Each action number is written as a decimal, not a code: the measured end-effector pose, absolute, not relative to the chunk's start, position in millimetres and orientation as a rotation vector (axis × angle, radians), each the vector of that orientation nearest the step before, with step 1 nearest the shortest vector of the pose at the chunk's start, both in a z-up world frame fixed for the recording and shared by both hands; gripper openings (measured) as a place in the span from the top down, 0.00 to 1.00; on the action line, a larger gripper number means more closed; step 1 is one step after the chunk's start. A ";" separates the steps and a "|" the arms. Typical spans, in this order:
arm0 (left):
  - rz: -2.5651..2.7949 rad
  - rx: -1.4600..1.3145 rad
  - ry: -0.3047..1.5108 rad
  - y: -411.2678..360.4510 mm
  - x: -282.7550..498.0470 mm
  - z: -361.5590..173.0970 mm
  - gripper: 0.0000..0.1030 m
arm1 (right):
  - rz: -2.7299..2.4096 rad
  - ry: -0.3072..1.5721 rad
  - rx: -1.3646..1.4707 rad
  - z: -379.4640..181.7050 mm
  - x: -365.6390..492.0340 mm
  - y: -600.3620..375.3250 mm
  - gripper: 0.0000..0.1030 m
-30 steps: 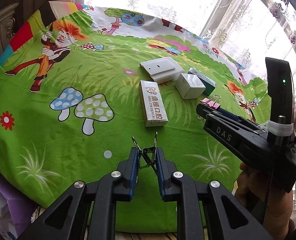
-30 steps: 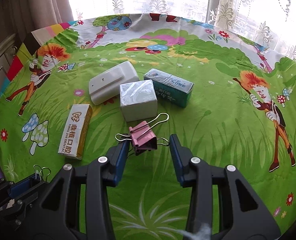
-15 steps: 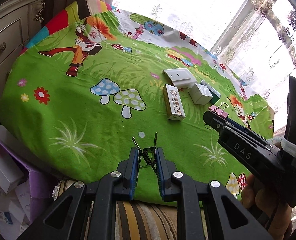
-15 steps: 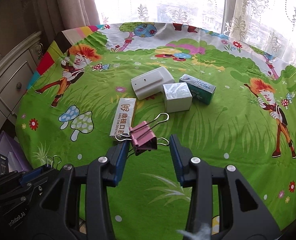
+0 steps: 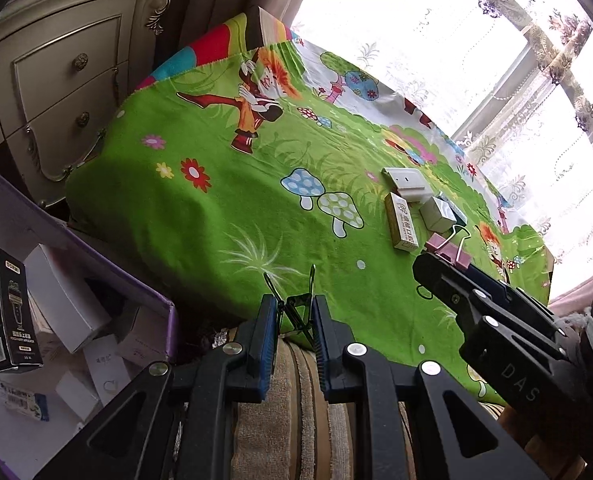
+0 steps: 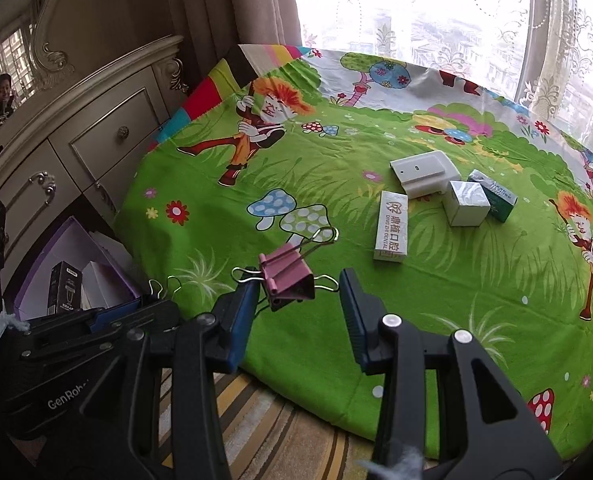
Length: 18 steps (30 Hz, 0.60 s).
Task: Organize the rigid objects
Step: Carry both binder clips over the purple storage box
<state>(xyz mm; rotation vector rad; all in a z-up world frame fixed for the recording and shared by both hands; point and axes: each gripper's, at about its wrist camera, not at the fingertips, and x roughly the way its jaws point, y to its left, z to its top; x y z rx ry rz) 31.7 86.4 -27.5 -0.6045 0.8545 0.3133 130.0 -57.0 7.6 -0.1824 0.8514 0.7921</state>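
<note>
My left gripper [image 5: 293, 304] is shut on a small dark binder clip [image 5: 296, 314], held past the near edge of the table with the green cartoon cloth [image 5: 216, 208]. My right gripper [image 6: 296, 286] is shut on a pink binder clip [image 6: 286, 276], gripped across its wire handles above the cloth's near edge. In the left wrist view the right gripper [image 5: 436, 276] and its pink clip [image 5: 448, 248] sit to the right. On the cloth lie a long dental box [image 6: 392, 226], a white device [image 6: 422, 172], a small white box [image 6: 466, 204] and a green box [image 6: 494, 196].
An open purple box [image 5: 108, 264] on the floor at the left holds several cartons, among them a black one [image 5: 8, 312]. A cream drawer cabinet [image 5: 64, 92] stands behind it. A striped rug [image 5: 296, 400] lies under the grippers. Curtained windows back the table.
Both grippers have drawn back and leftward from the boxes to the table's near-left edge, each carrying its clip. The purple box and cabinet have come into view.
</note>
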 end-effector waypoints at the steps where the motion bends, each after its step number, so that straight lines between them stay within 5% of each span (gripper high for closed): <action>1: 0.323 -0.609 0.852 89.9 26.4 -27.5 0.82 | 0.802 0.852 -0.188 8.4 125.6 -54.2 0.56; 18: 0.487 -0.721 0.861 157.8 -70.2 -50.2 0.82 | 0.968 0.847 -0.319 17.6 53.7 -6.1 0.56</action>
